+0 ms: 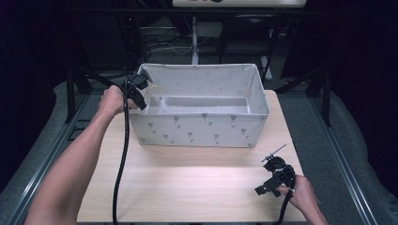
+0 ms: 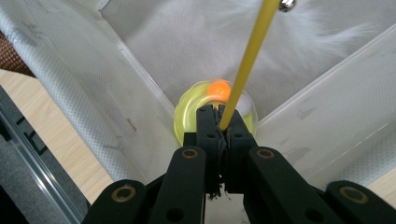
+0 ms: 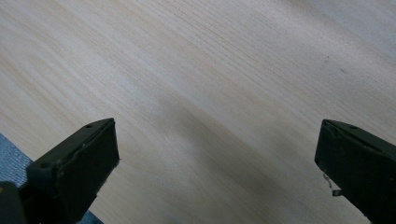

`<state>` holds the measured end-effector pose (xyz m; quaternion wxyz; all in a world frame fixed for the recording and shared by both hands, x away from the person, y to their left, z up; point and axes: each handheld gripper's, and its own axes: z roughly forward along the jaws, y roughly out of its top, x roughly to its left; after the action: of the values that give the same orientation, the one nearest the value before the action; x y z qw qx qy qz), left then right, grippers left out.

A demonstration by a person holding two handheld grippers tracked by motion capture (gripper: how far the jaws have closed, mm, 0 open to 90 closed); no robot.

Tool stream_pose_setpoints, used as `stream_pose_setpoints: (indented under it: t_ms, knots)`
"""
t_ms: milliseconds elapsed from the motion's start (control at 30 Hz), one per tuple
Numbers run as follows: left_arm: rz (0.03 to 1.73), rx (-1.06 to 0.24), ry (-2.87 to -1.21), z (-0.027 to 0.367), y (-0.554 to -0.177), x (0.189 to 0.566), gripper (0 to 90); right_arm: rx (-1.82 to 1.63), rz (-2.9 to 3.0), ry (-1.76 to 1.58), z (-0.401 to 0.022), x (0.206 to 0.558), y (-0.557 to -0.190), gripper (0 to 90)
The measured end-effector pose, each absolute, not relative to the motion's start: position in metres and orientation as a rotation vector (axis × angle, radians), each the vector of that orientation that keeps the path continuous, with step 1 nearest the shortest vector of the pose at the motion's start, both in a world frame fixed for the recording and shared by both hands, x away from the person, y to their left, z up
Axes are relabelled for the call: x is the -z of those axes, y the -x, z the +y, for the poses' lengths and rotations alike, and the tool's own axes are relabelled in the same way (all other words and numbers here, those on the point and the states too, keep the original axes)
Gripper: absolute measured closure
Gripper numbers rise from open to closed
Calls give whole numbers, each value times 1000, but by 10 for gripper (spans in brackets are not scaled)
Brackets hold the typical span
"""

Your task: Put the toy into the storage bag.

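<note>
- Yellow is the colour that jumps out: a thin yellow stick (image 2: 247,60) runs up between the fingers of the left gripper (image 2: 219,119), which are pinched tight together on its lower end.
- Further up, toward 12 o'clock in the left gripper view, the stick carries a small metal bit and some white fluffy stuff (image 2: 322,28) that looks like feathers. It's blurry, so I can't say more than that.
- Right behind the fingertips sits a clear yellowish round thing (image 2: 191,112) with an orange ball (image 2: 219,88) on it. Whether it's joined to the stick I honestly can't tell.
- From the high view, the left gripper (image 1: 141,91) hangs over the left end of a white fabric bin (image 1: 197,129), roughly 10 o'clock on the worktop (image 1: 187,187), and the stick pokes inside the bin near that corner.
- The bin has a little grey print all over its outer wall and sits at the far half of the pale wood worktop, around 12 o'clock.
- The right gripper (image 1: 274,173) is way off at about 4 o'clock, well apart from the bin, low over the wood near the front right corner.
- In the right gripper view its fingers (image 3: 79,168) are spread wide with nothing between them, just bare wood grain underneath.
- A black cable (image 1: 123,154) trails from the left gripper back along the forearm toward 6 o'clock.
</note>
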<state>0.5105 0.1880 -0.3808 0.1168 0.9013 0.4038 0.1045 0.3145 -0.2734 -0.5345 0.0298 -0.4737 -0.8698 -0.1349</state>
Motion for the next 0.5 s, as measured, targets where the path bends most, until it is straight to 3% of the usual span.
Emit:
stream_pose_setpoints:
  t_ms: [500]
  knots:
    - [1214,-286,-2631,194,-508,394,878,399,-2691,1451,-274,534,-315,0]
